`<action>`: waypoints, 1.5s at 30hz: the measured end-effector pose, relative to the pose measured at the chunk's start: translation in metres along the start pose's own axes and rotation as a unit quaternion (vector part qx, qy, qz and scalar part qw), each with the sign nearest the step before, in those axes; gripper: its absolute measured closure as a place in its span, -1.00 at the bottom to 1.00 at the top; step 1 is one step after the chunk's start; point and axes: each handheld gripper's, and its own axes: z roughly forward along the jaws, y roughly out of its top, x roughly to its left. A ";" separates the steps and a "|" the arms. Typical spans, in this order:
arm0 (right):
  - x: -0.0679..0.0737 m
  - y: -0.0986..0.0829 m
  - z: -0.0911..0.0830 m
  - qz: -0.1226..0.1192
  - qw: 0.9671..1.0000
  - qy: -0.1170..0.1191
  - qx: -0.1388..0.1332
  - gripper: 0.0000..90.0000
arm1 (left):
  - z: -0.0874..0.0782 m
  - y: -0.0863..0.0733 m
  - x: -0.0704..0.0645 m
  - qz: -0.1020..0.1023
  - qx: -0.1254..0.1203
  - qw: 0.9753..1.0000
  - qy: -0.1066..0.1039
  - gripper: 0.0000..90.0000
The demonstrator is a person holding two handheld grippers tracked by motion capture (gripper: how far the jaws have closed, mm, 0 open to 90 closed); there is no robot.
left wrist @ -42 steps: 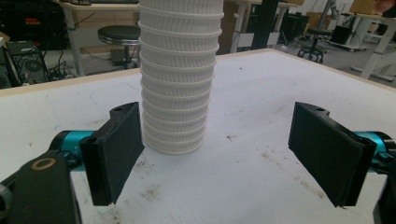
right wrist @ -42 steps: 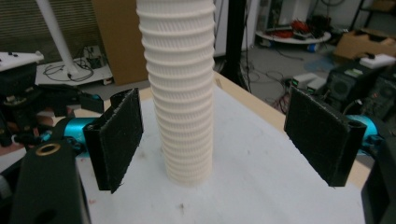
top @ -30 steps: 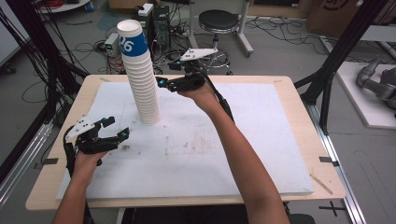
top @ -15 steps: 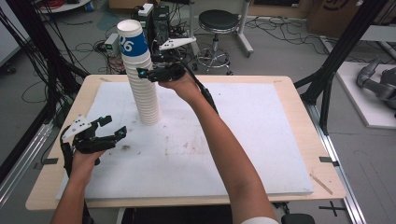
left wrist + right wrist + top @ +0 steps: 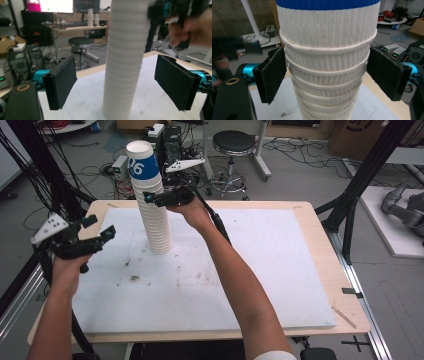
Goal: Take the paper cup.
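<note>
Cup stack (image 5: 327, 62) between open right tongs (image 5: 327, 75), upper part

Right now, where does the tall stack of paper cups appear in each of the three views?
High view: the stack of paper cups stands upper left of centre on the white mat, blue-banded cup on top.
Left gripper view: centre, between that claw's open jaws, lower stack.
Right gripper view: centre, close up between open jaws, upper stack.
Shared landmark: the ribbed white cup walls.

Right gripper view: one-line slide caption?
Open right hand-held gripper straddles the upper stack of white cups, just below the blue-banded top cup.
</note>
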 end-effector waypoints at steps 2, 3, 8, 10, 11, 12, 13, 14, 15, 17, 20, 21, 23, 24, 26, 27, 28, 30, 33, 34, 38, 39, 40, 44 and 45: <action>0.001 0.000 0.000 -0.005 1.000 0.000 0.000 -0.62 | 0.007 0.023 0.002 0.011 0.003 1.000 -0.019 -0.61; 0.001 0.000 0.000 -0.005 1.000 0.000 0.000 -0.62 | 0.007 0.023 0.002 0.011 0.003 1.000 -0.019 -0.61; 0.000 0.000 0.000 -0.006 1.000 0.003 -0.002 -0.62 | 0.033 0.085 0.005 0.015 -0.012 0.999 -0.048 -0.61; 0.000 0.000 0.000 -0.007 1.000 0.002 -0.001 -0.62 | 0.045 0.104 0.005 0.013 -0.016 0.998 -0.065 -0.61; 0.001 0.000 0.000 -0.004 1.000 0.002 0.000 -0.62 | 0.050 0.111 0.004 0.014 -0.014 0.998 -0.066 -0.61; 0.001 0.000 0.000 -0.006 1.000 0.002 -0.001 -0.62 | 0.056 0.118 0.002 0.017 -0.011 0.998 -0.067 -0.61; 0.000 0.000 0.001 -0.006 1.000 0.003 -0.001 -0.61 | 0.062 0.123 0.001 0.017 -0.009 0.997 -0.070 -0.61; 0.000 0.000 0.000 -0.006 1.000 0.003 -0.001 -0.61 | 0.068 0.128 -0.001 0.020 -0.004 0.997 -0.070 -0.61; 0.000 0.000 0.001 -0.007 1.000 0.003 -0.001 -0.61 | 0.074 0.131 -0.003 0.021 0.002 0.997 -0.069 -0.61; 0.000 0.000 0.001 -0.008 1.000 0.002 -0.001 -0.61 | 0.084 0.136 -0.009 0.024 0.007 0.997 -0.076 -0.61; 0.001 0.000 0.000 -0.008 1.000 0.003 0.002 -0.61 | 0.097 0.139 -0.017 0.025 0.001 0.996 -0.089 -0.61; 0.001 0.000 0.000 -0.009 1.000 0.003 0.003 -0.61 | 0.101 0.139 -0.019 0.027 0.003 0.996 -0.089 -0.61; 0.001 0.001 -0.001 -0.010 1.000 0.003 0.004 -0.61 | 0.108 0.138 -0.024 0.033 0.016 0.995 -0.087 -0.61; 0.002 0.001 -0.001 -0.009 1.000 0.002 0.005 -0.61 | 0.111 0.137 -0.026 0.040 0.019 0.996 -0.080 -0.64; 0.001 0.001 -0.001 -0.008 1.000 0.002 0.004 -0.61 | 0.116 0.138 -0.027 0.040 0.024 0.996 -0.076 -0.65; 0.000 0.000 -0.001 -0.008 1.000 -0.001 0.003 -0.61 | 0.117 0.138 -0.027 0.040 0.024 0.996 -0.074 -0.65; -0.001 0.000 -0.001 -0.007 1.000 -0.002 0.003 -0.61 | 0.118 0.138 -0.027 0.042 0.026 0.996 -0.072 -0.65; -0.002 0.000 -0.001 -0.005 1.000 -0.001 0.002 -0.61 | 0.120 0.139 -0.027 0.049 0.031 0.997 -0.053 -0.64; 0.002 0.001 0.000 -0.015 1.000 0.000 0.004 -0.61 | 0.119 0.139 -0.026 0.049 0.030 0.998 -0.038 -0.64; 0.002 0.001 0.000 -0.017 1.000 0.000 0.004 -0.61 | 0.120 0.139 -0.024 0.046 0.034 0.998 -0.040 -0.64; 0.001 0.001 0.000 -0.013 1.000 0.000 0.003 -0.61 | 0.124 0.137 -0.023 0.040 0.043 0.997 -0.046 -0.63; 0.001 0.001 0.000 -0.014 1.000 0.000 0.004 -0.61 | 0.126 0.137 -0.024 0.042 0.048 0.997 -0.051 -0.61; 0.001 0.001 0.000 -0.015 1.000 0.000 0.004 -0.61 | 0.127 0.136 -0.025 0.046 0.047 0.996 -0.061 -0.54; 0.001 0.001 -0.001 -0.017 1.000 0.000 0.007 -0.61 | 0.127 0.138 -0.025 0.048 0.047 0.996 -0.065 -0.40; 0.001 0.001 -0.001 -0.018 1.000 -0.001 0.007 -0.61 | 0.127 0.138 -0.025 0.048 0.048 0.996 -0.065 -0.40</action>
